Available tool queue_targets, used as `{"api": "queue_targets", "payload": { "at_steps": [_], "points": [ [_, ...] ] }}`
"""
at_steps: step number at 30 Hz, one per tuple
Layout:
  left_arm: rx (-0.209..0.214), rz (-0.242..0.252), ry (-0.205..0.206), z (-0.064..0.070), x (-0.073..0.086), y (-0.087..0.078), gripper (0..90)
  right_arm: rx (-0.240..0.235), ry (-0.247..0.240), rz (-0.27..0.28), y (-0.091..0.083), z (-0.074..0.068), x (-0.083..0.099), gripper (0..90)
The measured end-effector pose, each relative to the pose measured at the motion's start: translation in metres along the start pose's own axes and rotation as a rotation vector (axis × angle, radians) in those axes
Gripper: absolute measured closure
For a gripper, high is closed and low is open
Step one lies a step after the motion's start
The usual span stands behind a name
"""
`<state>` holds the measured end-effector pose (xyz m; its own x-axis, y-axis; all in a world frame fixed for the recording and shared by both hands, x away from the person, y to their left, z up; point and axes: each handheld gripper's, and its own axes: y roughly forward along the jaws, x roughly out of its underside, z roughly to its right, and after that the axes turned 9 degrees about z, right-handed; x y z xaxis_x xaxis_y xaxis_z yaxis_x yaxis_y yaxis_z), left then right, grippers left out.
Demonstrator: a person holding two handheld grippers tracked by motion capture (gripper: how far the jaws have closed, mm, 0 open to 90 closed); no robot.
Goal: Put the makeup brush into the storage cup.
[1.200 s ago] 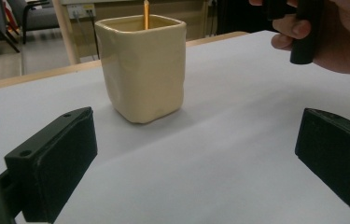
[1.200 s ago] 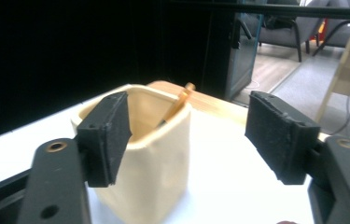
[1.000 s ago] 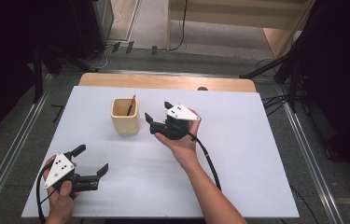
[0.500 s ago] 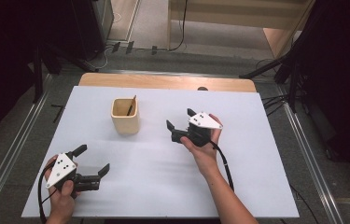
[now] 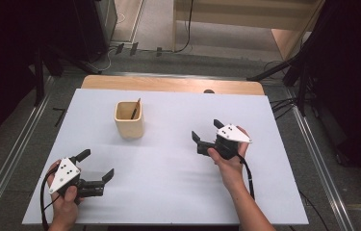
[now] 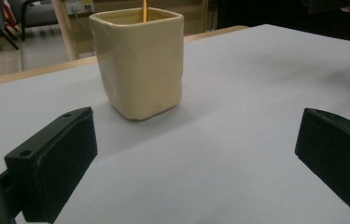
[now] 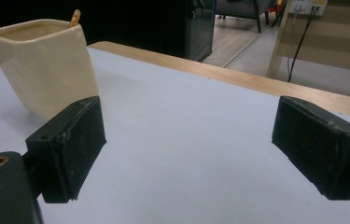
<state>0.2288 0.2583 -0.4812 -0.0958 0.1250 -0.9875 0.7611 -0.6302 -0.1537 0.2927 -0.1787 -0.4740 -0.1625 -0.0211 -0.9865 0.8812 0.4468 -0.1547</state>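
Nearest the person, at about seven o'clock on the white table (image 5: 168,192), the left hand (image 5: 65,204) is holding the left gripper (image 5: 95,166), its cable trailing back toward the table's near edge. Its jaws are standing wide apart and gripping nothing; in the left gripper view only bare tabletop is lying between them.

A little farther out, at about four o'clock from the table's middle, the right hand (image 5: 228,163) is holding the right gripper (image 5: 206,130), with its white three-cornered plate facing up. Its jaws are likewise spread wide with nothing between them, pointing toward nine o'clock.

Farther still, at about ten o'clock from the middle, a cream square cup (image 5: 129,119) is standing upright on the table, well apart from both grippers. A thin stick (image 5: 135,109) is leaning inside it, its top poking above the rim. The cup is showing ahead of the left gripper's jaws and at the left of the right gripper view.

Beyond the white surface, a wooden edge (image 5: 168,84) is running along twelve o'clock.
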Motion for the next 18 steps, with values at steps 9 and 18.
{"api": "queue_targets", "payload": {
  "at_steps": [9, 18],
  "points": [
    [0.001, -0.002, 0.002, 0.001, 0.000, 0.001, 0.0, 0.027, 0.011, -0.009, -0.024, 0.018, 0.011, 8.9],
    [0.001, -0.001, 0.005, 0.001, 0.000, 0.001, 0.0, 0.046, 0.006, -0.017, -0.044, 0.030, 0.019, 8.5]
  ]
}}
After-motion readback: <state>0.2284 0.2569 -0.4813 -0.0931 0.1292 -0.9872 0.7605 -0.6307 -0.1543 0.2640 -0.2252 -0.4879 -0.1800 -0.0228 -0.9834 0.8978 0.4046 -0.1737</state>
